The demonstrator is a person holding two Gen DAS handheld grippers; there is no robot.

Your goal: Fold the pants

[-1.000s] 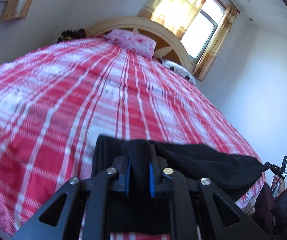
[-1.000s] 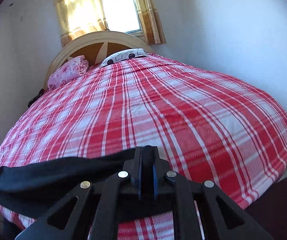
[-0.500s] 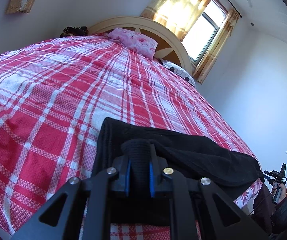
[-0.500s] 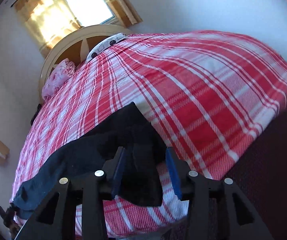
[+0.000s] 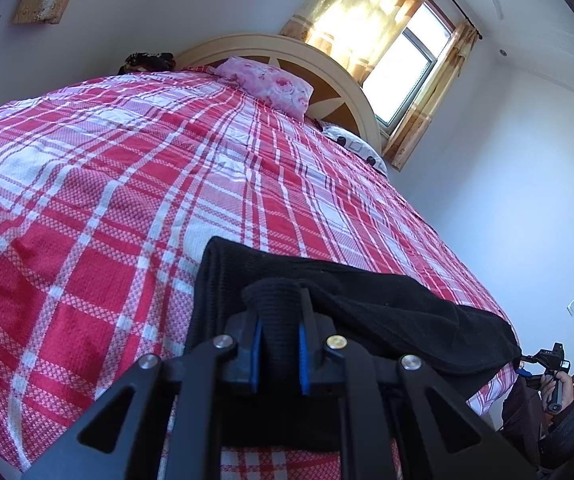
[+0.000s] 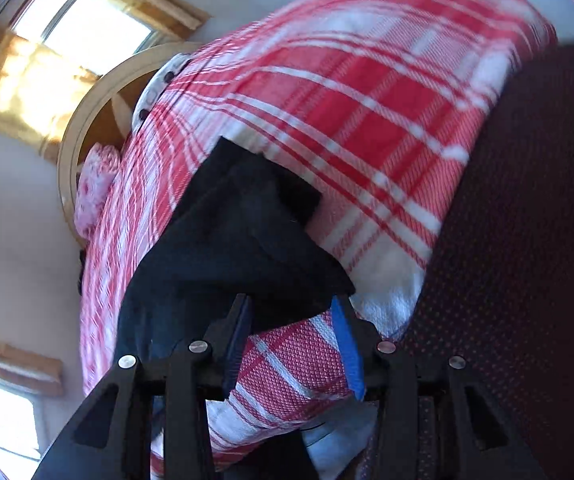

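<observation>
Pants (image 5: 367, 308) lie along the bed's (image 5: 127, 184) foot edge, long axis running claw to claw. Left claw (image 5: 279, 344) pinches one bunched end; right claw (image 6: 295, 340) stands half-open just short of the other end, gripping nothing.

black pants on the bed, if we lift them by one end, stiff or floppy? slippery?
Likely floppy: the black pants sag and crease across the plaid bedspread, and bunch into a wad between the left tool pads. Probably not slippery: the weave looks coarse. The end by the open right tool lies crumpled, so it would likely droop if lifted.
</observation>
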